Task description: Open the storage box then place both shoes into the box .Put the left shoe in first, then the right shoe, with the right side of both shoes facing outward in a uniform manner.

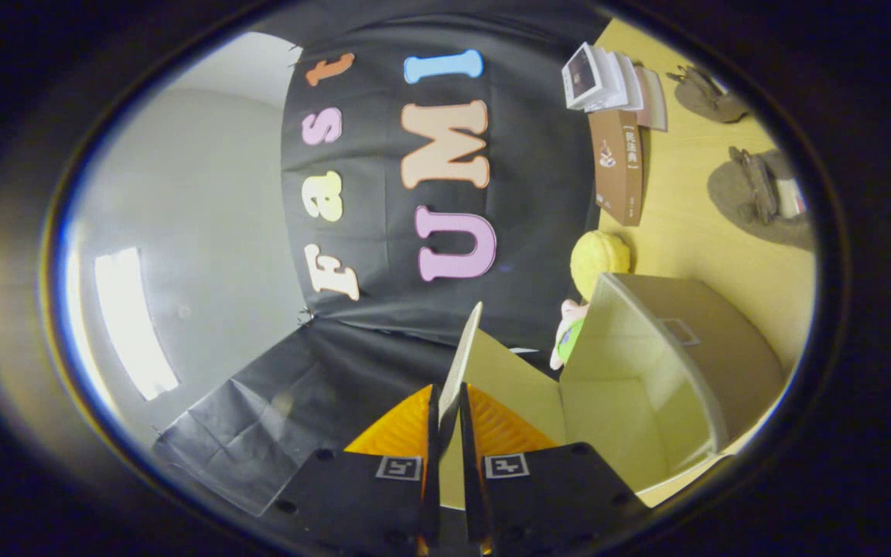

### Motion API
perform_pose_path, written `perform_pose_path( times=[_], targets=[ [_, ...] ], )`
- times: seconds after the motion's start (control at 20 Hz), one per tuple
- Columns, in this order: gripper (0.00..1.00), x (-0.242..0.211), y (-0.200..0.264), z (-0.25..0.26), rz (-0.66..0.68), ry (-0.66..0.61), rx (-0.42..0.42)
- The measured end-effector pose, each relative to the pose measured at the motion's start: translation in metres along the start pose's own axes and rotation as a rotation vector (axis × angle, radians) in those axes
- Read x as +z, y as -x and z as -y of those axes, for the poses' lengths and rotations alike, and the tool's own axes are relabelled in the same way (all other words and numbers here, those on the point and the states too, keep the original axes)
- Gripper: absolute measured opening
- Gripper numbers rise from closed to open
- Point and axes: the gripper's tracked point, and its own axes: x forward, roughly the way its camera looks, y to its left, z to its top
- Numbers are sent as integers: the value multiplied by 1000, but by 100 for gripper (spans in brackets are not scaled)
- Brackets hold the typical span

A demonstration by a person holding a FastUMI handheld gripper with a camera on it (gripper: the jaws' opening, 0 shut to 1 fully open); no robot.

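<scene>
My gripper [447,406] is shut on the thin lid [466,344] of the storage box, which I see edge-on between the fingers and reaching out ahead of them. The view is rolled onto its side. The box [670,363] is pale and translucent; it lies to the right of the fingers with its inside showing and nothing in it. Two grey-brown shoes rest on the wooden table beyond the box: one [759,193] nearer it, the other [704,93] farther off. Both are well away from the fingers.
A yellow plush toy [599,259] leans against the box's far side. A brown book [619,166] and a stack of pale books [608,77] stand by the black cloth wall. A grey wall is to the left.
</scene>
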Motion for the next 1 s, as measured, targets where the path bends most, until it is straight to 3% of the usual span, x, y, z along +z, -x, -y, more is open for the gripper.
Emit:
perform_pose_path(
  times=[0.45,0.75,1.0],
  targets=[
    [17,-106,-50,-28,-78,117,28],
    [19,-176,-64,-16,-185,313,-38],
    [71,-198,-64,14,-296,525,-154]
  ],
)
